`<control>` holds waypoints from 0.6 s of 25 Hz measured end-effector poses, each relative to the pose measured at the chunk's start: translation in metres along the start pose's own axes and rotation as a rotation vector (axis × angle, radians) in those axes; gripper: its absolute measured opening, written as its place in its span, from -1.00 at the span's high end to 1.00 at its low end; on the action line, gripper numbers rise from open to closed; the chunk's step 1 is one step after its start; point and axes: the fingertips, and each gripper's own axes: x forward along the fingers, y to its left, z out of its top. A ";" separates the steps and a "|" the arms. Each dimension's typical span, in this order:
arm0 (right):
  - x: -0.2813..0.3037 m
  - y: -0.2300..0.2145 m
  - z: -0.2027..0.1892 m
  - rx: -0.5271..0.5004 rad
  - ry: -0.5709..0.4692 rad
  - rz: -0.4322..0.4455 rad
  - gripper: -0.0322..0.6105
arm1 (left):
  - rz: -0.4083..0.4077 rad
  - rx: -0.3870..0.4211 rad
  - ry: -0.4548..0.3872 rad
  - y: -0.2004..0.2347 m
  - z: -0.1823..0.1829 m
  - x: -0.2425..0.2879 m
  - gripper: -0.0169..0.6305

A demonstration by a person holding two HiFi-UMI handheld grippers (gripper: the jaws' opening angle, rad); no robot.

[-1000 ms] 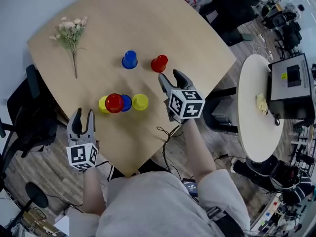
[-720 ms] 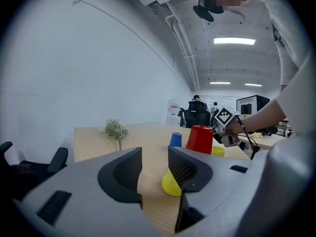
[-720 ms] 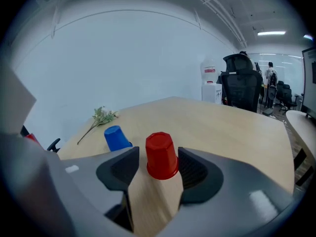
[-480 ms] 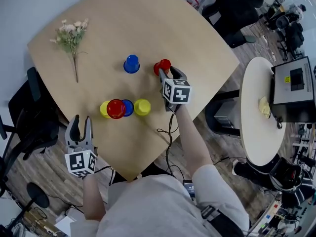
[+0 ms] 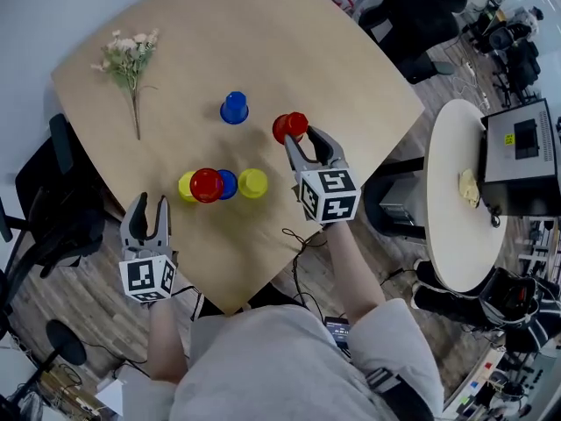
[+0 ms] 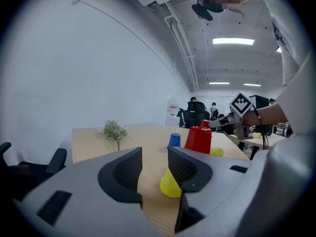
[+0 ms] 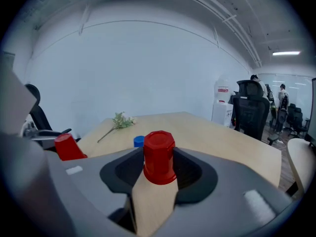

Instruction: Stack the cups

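Right gripper (image 5: 302, 139), jaws just closing, pinches the upside-down red plastic cup (image 5: 290, 127); the red-topped cup cluster (image 5: 207, 185) lies at eight o'clock.

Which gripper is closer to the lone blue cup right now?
Right. The right gripper, whose jaws have just been closing on a red cup, sits just right of the blue cup; the left gripper hovers at the table's near edge, beyond the cup cluster.
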 end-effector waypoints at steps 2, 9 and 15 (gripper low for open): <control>-0.018 0.020 0.006 0.017 -0.011 0.050 0.30 | -0.006 -0.005 -0.007 -0.003 0.000 0.002 0.43; -0.052 0.098 -0.002 0.076 0.007 0.221 0.30 | -0.022 -0.008 -0.022 -0.009 0.002 -0.005 0.43; -0.052 0.133 -0.023 -0.022 0.062 0.262 0.30 | -0.008 -0.012 -0.022 -0.007 -0.002 -0.013 0.43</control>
